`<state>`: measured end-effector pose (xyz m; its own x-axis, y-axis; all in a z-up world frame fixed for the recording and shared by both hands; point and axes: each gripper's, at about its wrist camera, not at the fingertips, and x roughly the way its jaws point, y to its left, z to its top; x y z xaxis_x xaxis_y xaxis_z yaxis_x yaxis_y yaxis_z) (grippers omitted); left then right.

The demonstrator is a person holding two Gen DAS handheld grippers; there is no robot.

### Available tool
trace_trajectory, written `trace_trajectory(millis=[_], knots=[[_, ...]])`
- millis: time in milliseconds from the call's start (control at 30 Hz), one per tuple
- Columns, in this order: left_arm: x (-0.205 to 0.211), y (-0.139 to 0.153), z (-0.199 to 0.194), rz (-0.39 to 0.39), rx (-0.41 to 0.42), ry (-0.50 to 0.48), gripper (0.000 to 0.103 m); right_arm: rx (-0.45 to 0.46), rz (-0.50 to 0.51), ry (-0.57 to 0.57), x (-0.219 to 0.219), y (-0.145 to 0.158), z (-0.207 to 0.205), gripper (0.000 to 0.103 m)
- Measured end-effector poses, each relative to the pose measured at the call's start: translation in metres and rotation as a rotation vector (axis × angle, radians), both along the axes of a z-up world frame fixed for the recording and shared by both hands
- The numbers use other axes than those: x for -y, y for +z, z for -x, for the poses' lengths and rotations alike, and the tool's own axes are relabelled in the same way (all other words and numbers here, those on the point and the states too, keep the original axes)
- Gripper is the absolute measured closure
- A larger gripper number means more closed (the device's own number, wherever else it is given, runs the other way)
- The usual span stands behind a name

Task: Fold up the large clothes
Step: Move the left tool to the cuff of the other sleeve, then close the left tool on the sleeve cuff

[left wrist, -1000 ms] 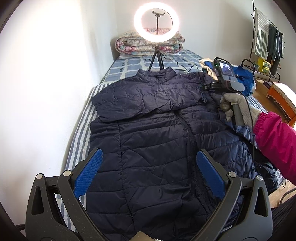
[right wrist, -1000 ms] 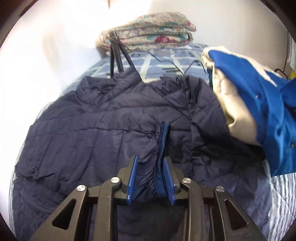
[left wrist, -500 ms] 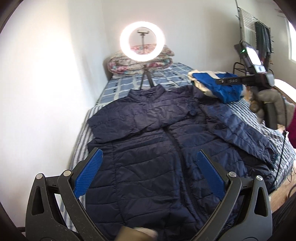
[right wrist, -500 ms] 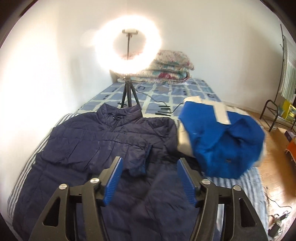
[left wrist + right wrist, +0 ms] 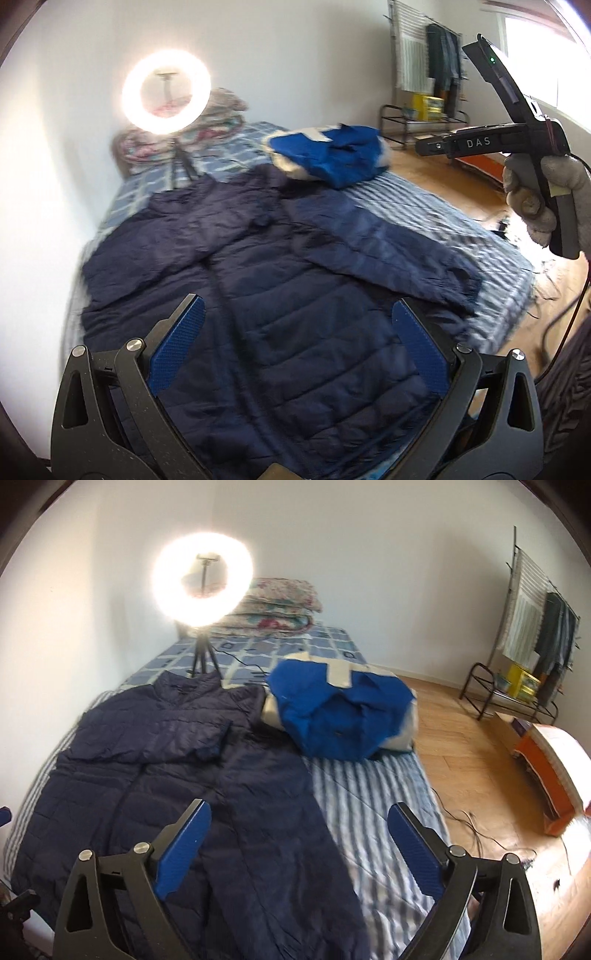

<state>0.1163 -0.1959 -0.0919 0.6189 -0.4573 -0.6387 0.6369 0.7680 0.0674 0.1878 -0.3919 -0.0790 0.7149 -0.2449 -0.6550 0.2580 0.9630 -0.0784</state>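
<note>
The navy jacket [image 5: 295, 295] lies flat on the bed [image 5: 376, 797], collar far, hem near; both the left gripper [image 5: 295, 347] and right gripper [image 5: 299, 845] hover released, the right nearer its outstretched right sleeve [image 5: 280, 834].

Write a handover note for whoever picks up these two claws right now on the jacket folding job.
Left claw: open, holding nothing, above the jacket's lower body.
Right claw: open, holding nothing, raised over the jacket's near sleeve and the bed edge.
Navy puffer jacket: front up on the striped bed, collar toward the ring light. A blue and cream garment lies bunched beside its shoulder.
Done: the wall-side sleeve is folded across the chest.
Left: the other sleeve lies spread out toward the bed's open side; fold it in, then fold the body.
</note>
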Motion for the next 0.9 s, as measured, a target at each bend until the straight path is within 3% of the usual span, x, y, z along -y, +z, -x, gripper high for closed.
trace_trajectory(millis=[100, 233, 333, 433, 467, 567, 900], knots=[[0.031, -0.006, 0.006, -0.012, -0.019, -0.071, 0.000, -0.005, -0.020, -0.057, 0.021, -0.007, 0.026, 0.005], [0.078, -0.015, 0.008, 0.000, -0.094, -0.168, 0.013, -0.007, -0.029, -0.155, 0.054, -0.016, 0.054, 0.007], [0.114, -0.029, 0.012, 0.007, -0.176, -0.258, 0.028, -0.006, -0.063, -0.210, 0.080, -0.023, 0.066, 0.008], [0.155, -0.049, 0.023, -0.041, -0.215, -0.346, 0.037, -0.007, -0.093, -0.253, 0.101, -0.028, 0.068, 0.012], [0.169, -0.056, 0.027, -0.062, -0.231, -0.376, 0.038, -0.009, -0.098, -0.281, 0.109, -0.030, 0.069, 0.018], [0.205, -0.076, 0.041, -0.116, -0.266, -0.454, 0.038, -0.003, -0.176, -0.324, 0.131, -0.031, 0.069, 0.027], [0.272, -0.128, 0.049, -0.277, -0.329, -0.515, 0.038, 0.022, -0.214, -0.380, 0.156, -0.029, 0.073, 0.027]])
